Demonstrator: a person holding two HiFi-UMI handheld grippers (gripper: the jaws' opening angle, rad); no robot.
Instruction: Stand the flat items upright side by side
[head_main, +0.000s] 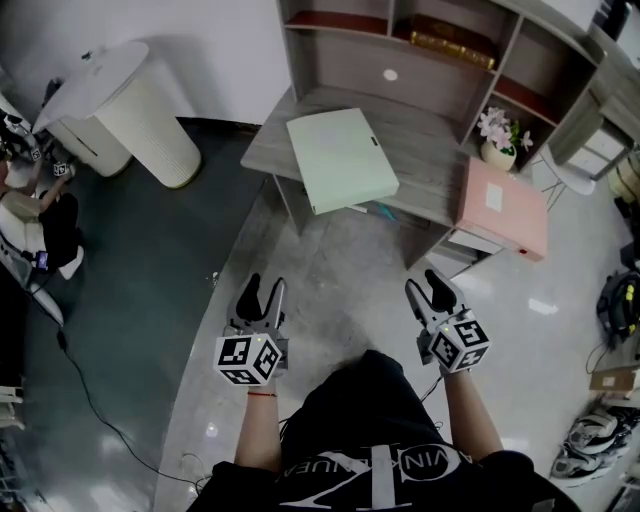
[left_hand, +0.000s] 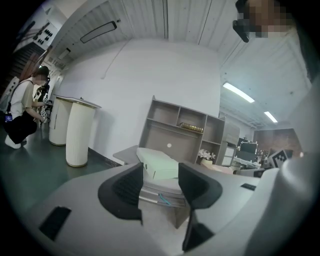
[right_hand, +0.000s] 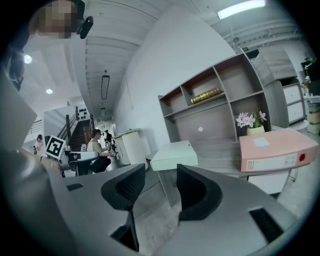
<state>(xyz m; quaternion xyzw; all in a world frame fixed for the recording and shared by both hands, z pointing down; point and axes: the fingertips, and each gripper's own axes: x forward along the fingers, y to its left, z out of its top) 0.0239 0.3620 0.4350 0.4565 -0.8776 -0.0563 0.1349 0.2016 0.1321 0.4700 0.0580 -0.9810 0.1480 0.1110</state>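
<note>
The left forearm (head_main: 258, 430) and right forearm (head_main: 470, 410) reach forward from the body, bare and roughly parallel, and each hand is hidden behind its marker cube. The left gripper (head_main: 264, 290) hovers over the floor (head_main: 330, 270), pointing ahead, with its jaws apart and nothing between them. The right gripper (head_main: 425, 283) is at about the same height and leans slightly inward, its jaws also apart and empty. Both are well short of the surface (head_main: 430, 150). On it the green binder (head_main: 340, 158) lies flat, its near corner overhanging the front edge. The pink binder (head_main: 505, 205) lies flat at the right end, apart from the green one. Behind it stands a flower pot (head_main: 498, 140), in front of the shelf unit (head_main: 400, 60).
</note>
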